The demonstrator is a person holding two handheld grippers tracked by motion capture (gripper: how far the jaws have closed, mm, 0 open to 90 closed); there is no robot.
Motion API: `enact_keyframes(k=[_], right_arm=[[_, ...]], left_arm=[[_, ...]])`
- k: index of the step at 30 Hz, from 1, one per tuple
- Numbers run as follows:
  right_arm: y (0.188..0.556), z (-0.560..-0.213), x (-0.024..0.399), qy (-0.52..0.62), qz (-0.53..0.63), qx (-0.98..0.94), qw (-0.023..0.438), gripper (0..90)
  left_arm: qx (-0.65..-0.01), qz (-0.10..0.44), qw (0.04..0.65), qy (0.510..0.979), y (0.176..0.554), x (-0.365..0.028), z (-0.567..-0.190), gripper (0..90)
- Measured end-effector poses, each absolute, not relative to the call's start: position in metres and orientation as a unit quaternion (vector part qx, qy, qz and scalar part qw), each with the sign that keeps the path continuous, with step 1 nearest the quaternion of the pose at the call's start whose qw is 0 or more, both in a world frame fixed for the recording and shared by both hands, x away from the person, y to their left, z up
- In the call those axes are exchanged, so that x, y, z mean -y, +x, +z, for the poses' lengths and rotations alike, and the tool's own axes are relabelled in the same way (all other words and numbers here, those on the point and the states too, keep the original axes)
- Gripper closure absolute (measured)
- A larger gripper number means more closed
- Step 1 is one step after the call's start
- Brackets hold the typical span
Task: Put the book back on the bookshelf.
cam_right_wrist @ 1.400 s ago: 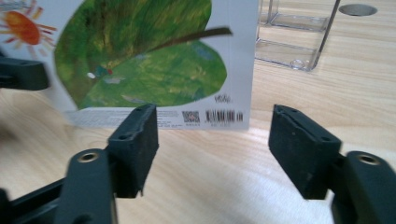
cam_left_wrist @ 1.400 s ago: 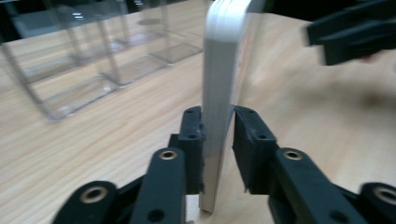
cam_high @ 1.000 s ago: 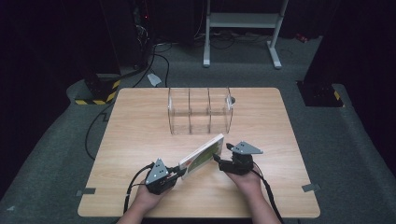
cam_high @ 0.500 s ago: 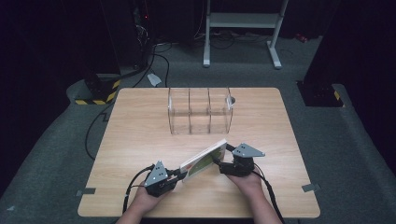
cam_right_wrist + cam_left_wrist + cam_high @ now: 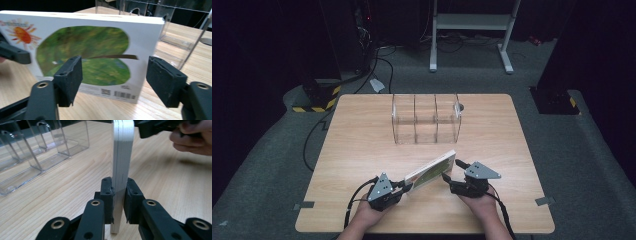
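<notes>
Book (image 5: 430, 170): stiff, light board, probably slick-faced. Clamped at near-left edge by left gripper (image 5: 117, 192); right gripper (image 5: 113, 82) gaping, empty, just beside far-right end. Best pinched across the thickness, toward clear rack (image 5: 426, 120).

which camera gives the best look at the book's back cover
The right gripper view: the book faces it, showing green artwork, a sun and a barcode. The left gripper view shows its page edge clamped in the left gripper. The high view shows it small and tilted above the table.

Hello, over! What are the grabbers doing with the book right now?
Left hand-held gripper shut on book. Right hand-held gripper open, facing its cover. Clear rack beyond, nothing between.
</notes>
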State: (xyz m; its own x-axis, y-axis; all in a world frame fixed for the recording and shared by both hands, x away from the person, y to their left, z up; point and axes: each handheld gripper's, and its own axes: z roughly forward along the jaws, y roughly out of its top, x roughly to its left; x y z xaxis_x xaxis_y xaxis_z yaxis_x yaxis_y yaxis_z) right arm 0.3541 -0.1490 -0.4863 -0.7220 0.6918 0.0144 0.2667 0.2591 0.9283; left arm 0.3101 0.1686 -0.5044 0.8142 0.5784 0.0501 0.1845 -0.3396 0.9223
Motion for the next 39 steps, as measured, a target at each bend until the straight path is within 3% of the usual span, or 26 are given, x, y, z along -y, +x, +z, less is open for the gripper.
enact_keyframes(k=[10, 16, 29, 34, 39], right_arm=[[0.369, -0.481, 0.143, 0.268, 0.533, -0.778, 0.195, 22.8], [0.367, -0.480, 0.145, 0.266, 0.533, -0.779, 0.196, 26.6], [0.373, -0.477, 0.145, 0.254, 0.534, -0.786, 0.182, 26.3], [0.362, -0.480, 0.151, 0.259, 0.543, -0.777, 0.188, 30.5], [0.347, -0.482, 0.156, 0.260, 0.551, -0.769, 0.191, 34.3]], left_arm=[[-0.226, 0.162, 0.530, 0.801, 0.313, -0.179, -0.504, 80.0], [-0.221, 0.164, 0.528, 0.803, 0.312, -0.179, -0.504, 80.0], [-0.233, 0.163, 0.530, 0.799, 0.313, -0.179, -0.504, 79.3], [-0.257, 0.181, 0.523, 0.792, 0.313, -0.176, -0.504, 74.0], [-0.287, 0.206, 0.511, 0.784, 0.315, -0.173, -0.506, 57.6]])
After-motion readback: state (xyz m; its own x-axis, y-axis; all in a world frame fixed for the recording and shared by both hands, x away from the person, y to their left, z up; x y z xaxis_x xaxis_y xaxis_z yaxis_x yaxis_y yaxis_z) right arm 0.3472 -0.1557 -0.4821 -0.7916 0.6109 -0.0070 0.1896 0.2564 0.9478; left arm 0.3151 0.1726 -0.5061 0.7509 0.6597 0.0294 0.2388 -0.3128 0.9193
